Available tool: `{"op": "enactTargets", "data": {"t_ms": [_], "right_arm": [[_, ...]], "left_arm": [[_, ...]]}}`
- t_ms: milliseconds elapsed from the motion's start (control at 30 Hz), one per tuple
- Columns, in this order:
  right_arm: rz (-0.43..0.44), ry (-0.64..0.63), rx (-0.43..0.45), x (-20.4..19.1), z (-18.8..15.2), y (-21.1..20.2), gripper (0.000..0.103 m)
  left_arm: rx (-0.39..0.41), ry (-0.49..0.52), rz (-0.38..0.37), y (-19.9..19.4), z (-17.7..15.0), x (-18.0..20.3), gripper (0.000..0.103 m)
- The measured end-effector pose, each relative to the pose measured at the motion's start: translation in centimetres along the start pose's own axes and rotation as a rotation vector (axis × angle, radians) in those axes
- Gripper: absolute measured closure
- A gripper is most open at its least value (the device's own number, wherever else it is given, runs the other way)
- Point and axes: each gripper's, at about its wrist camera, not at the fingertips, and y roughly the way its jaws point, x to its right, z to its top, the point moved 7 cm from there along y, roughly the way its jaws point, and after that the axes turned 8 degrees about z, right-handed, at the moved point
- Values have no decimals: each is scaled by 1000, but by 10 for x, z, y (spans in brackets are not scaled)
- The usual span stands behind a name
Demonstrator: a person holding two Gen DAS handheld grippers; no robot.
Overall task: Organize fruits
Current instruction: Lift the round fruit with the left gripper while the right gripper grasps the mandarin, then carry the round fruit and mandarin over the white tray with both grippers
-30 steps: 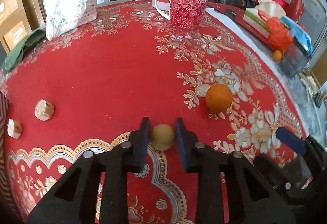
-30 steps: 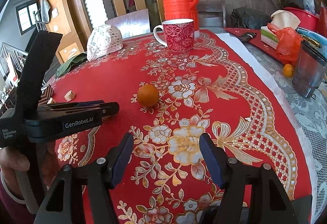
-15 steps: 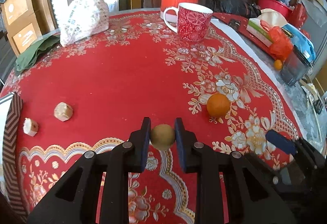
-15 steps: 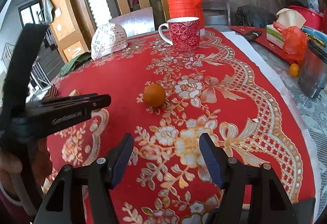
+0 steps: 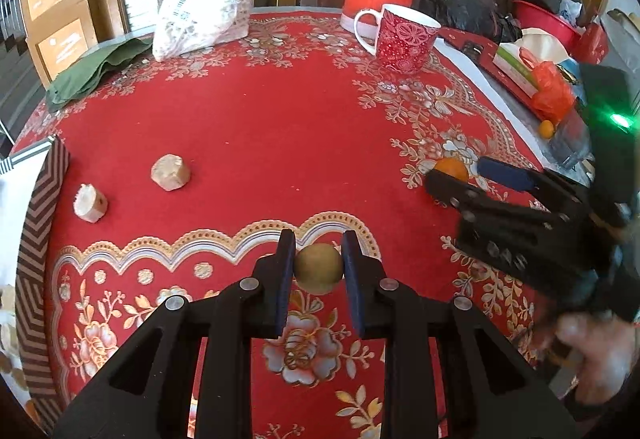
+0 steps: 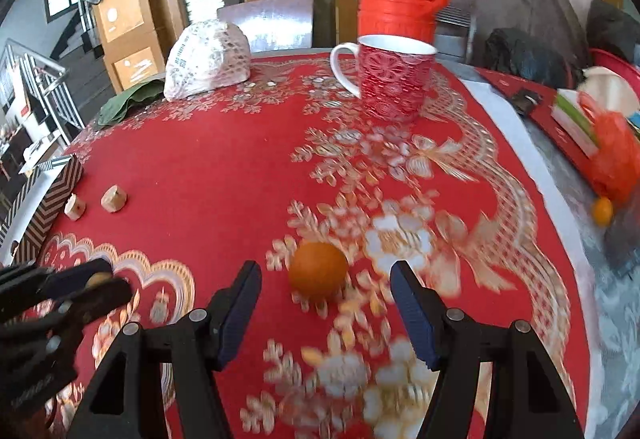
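Jaws of the left gripper (image 5: 319,267) clamp a tan fruit (image 5: 319,267); the right gripper (image 6: 326,295) gapes wide around the orange (image 6: 318,269).

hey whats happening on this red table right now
A person is sorting fruit with a hand-held gripper in each hand. The left hand-held gripper is shut on a small yellowish-brown fruit. The right hand-held gripper is open, with an orange on the red tablecloth lying between its fingers, not yet grasped. A red mug and two pale chunks also sit on the cloth.
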Motion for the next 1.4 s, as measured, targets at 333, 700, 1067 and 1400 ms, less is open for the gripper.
{"op": "enactTargets", "data": {"t_ms": [333, 700, 1067, 1400], "right_arm": [[53, -3, -2, -9, -10, -4, 71], [141, -61, 90, -79, -22, -58, 71], [209, -155, 98, -153, -31, -73, 71], [265, -278, 70, -223, -31, -70, 71]], "left_arm": [[-25, -28, 1, -2, -8, -19, 80], [6, -57, 46, -32, -26, -51, 80], [42, -125, 87, -71, -48, -98, 80], [56, -198, 134, -93, -59, -152, 80]]}}
